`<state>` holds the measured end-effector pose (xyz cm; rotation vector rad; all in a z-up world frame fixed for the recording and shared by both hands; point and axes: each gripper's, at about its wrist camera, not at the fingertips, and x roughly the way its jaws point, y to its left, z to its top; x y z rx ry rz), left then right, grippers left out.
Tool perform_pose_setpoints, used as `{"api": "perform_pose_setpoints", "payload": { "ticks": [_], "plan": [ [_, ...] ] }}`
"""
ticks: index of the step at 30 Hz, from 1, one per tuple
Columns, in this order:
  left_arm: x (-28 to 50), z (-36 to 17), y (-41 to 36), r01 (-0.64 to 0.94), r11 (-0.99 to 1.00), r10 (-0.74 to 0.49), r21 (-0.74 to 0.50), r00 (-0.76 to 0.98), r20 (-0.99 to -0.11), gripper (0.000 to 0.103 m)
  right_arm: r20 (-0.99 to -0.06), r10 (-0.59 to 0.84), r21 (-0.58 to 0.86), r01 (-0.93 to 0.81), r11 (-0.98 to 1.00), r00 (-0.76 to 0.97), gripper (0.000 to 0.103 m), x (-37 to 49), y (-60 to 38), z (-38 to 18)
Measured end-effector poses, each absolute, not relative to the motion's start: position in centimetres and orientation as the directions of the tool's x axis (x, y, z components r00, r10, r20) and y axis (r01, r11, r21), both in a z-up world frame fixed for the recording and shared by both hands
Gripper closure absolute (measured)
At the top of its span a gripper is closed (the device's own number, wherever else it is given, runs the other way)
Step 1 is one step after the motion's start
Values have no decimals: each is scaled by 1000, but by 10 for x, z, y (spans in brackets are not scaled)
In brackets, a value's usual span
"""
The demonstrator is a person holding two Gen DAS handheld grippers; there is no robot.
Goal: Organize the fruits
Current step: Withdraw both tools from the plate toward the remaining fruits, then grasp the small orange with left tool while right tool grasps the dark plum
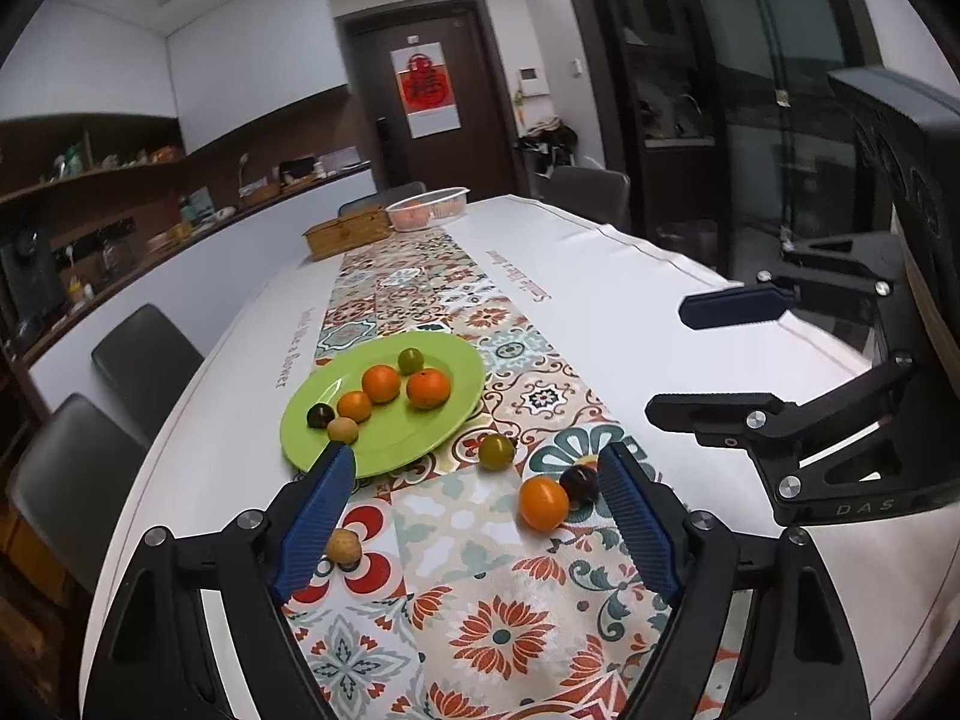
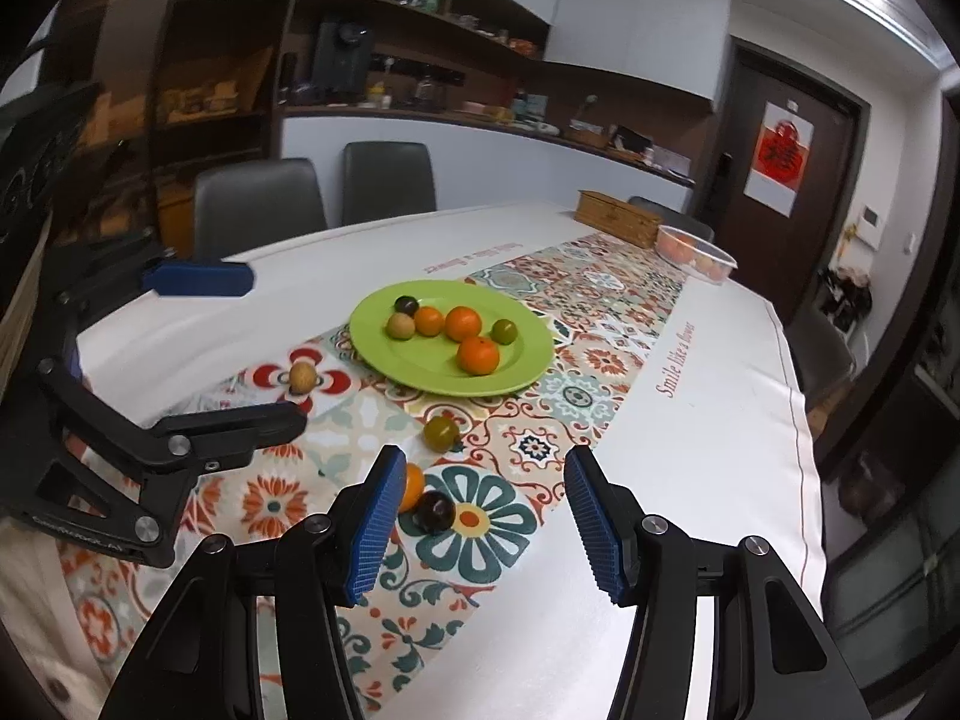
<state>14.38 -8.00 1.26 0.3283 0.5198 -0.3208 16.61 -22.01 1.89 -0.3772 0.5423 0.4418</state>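
Centrally on the patterned runner (image 1: 474, 546) of a white-clothed table (image 1: 630, 276) sits a green plate (image 1: 390, 441), bearing six small fruits: two larger oranges (image 1: 428, 389), a smaller orange fruit (image 1: 354, 405), a green fruit (image 1: 411, 360), a dark plum-like fruit (image 1: 320, 416) and a tan round fruit (image 1: 342, 429). Four fruits lie loose on the runner, toward the near end of the table: a greenish fruit (image 1: 496, 451) just beside the plate's rim, an orange fruit (image 1: 543, 503) touching a dark fruit (image 1: 581, 483), and a tan fruit (image 1: 343, 547) nearer the table's left long edge. Left gripper (image 1: 474, 468): blue-padded fingers (image 1: 318, 516) spread wide, nothing between them, hovering above the runner; the tan fruit appears beside its left pad, the dark fruit beside its right. Right gripper (image 2: 480, 468): fingers (image 2: 597, 531) likewise spread and empty, with the orange and dark fruits (image 2: 435, 512) just beside its left pad. Each gripper is visible at the margin of the other's view. At the far end of the table stand a wooden box (image 1: 347, 235) and a clear plastic container (image 1: 427, 207) holding orange fruit; grey chairs (image 2: 258, 204) line the left long edge.
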Motion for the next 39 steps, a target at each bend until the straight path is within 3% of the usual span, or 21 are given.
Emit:
{"api": "perform_pose_setpoints", "payload": {
  "ticks": [16,26,39],
  "plan": [
    [169,-40,-92,570,768,-287,292,714,-639,39,-679,302,-278,-616,737,669,48,188,-202,-38],
    [191,-64,-95,645,713,-319,275,648,-692,53,-731,298,-259,-654,711,614,59,209,-197,-63],
    [207,-77,-102,697,673,-349,246,592,-726,59,-760,309,-238,-687,686,572,68,221,-192,-74]
  ]
}}
